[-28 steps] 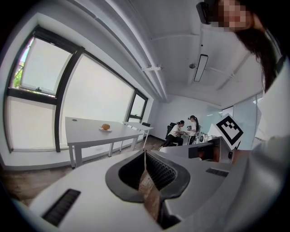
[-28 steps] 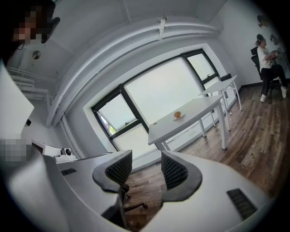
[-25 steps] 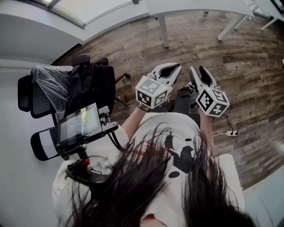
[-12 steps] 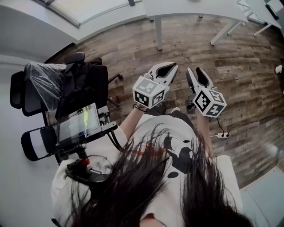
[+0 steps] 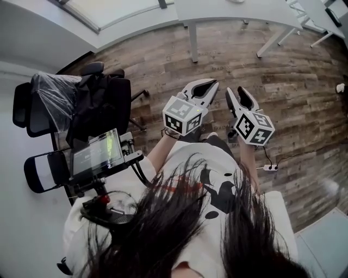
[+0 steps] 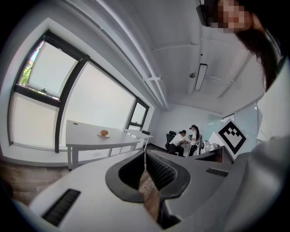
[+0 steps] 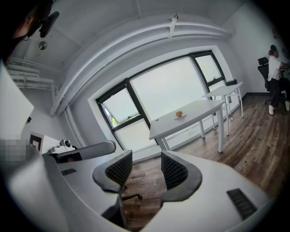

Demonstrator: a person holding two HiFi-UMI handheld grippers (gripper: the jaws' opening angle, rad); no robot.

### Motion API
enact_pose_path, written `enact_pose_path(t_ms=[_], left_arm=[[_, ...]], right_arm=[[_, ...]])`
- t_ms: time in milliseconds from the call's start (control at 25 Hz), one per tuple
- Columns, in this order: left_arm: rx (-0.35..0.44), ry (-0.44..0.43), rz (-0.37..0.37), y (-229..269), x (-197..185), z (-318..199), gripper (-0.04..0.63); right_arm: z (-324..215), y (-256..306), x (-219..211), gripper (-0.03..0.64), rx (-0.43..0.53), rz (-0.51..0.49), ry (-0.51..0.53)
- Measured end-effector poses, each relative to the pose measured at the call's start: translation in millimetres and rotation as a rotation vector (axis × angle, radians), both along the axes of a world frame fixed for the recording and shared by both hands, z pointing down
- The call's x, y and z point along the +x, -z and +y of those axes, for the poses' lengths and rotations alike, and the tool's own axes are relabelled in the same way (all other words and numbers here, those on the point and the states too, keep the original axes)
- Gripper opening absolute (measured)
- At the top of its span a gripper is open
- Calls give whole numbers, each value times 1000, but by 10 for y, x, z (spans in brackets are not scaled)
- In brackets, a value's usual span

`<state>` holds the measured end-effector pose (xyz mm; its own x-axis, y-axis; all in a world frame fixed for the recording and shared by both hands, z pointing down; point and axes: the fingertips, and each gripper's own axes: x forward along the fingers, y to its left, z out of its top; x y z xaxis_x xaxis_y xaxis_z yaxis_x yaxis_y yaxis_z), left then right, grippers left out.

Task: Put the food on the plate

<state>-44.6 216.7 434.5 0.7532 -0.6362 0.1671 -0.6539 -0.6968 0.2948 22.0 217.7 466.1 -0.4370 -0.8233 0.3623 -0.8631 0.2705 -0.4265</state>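
Observation:
A small round orange-brown piece of food (image 7: 179,113) sits on a little white plate (image 7: 180,117) on a long white table (image 7: 190,118) by the window, far ahead. The left gripper view shows the same food (image 6: 103,132) on that table (image 6: 90,138). In the head view both grippers are held out at waist height over the wooden floor, well short of the table (image 5: 217,10). My left gripper (image 5: 215,82) has its jaws meeting at the tips and holds nothing. My right gripper (image 5: 237,91) has a narrow gap between its jaws, with only floor showing through.
A black office chair under plastic wrap (image 5: 54,100) stands to my left, with a screen on a stand (image 5: 98,155) beside me. A power strip and cable (image 5: 270,167) lie on the floor at right. More white tables (image 5: 304,16) stand ahead right. Two people (image 6: 186,141) are at the room's far end.
Both grippers have drifted slightly left and forward in the head view as the person moves toward the table. The jaws stand as before.

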Motion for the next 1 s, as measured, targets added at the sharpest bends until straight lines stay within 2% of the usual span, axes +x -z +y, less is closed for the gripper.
enact_pose_path(t_ms=[400,560,1000], left_arm=[[-1,6,-19,15,218,96,11],[-1,-17,-15,3,351,96,12],[4,11,-26,25,211,10,11]], right_arm=[[68,5,157,209,-9,14,37],[94,-6,286,208,-10,21,15],[2,-10,131,209,-12,21,52]])
